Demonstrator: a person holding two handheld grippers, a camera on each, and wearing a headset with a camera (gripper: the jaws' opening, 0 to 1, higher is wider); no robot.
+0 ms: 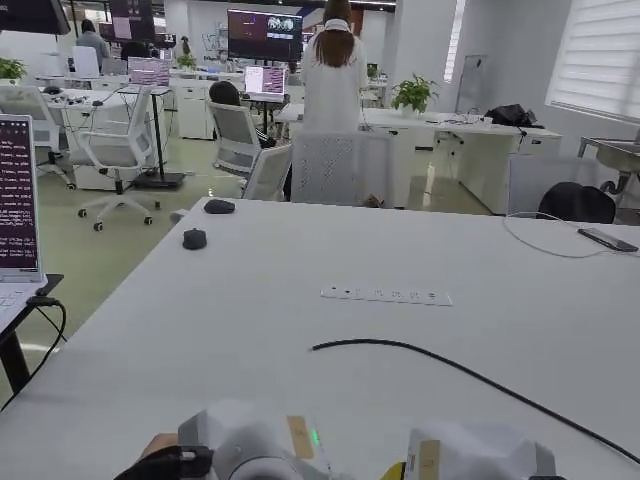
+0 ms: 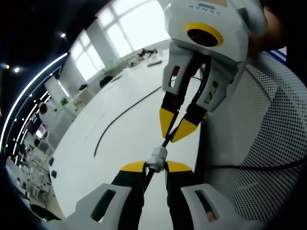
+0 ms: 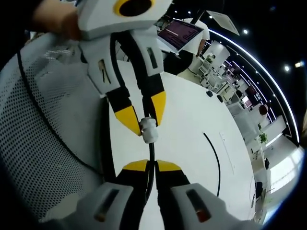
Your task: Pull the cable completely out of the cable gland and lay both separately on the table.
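**Gland and cable both gripped beside the table edge**

The left gripper [image 2: 156, 166] is clamped on the white cable gland [image 2: 157, 158]. The right gripper [image 3: 146, 166] faces it, pinched tight on the cable [image 3: 151, 151] just beside the gland, and the cable runs through the gland. Both are held in the air by the table's near edge, next to a grey mesh chair [image 2: 268, 120].

The wide white table [image 1: 300, 290] carries a black cord [image 1: 420, 350] lying in a long curve (whether it belongs to the held cable I cannot tell). A white power strip [image 1: 386, 295] lies beyond it, with a mouse [image 1: 219, 206] and a small dark puck [image 1: 194, 238] towards the far left. A laptop [image 1: 15, 200] glows at the left edge.

Behind is an open office with desks [image 1: 450, 130], swivel chairs [image 1: 115, 150], screens [image 1: 265, 33] and a potted plant [image 1: 412, 93]. Window blinds [image 1: 600, 50] hang on the right, and a person in white [image 1: 333, 70] stands with back turned
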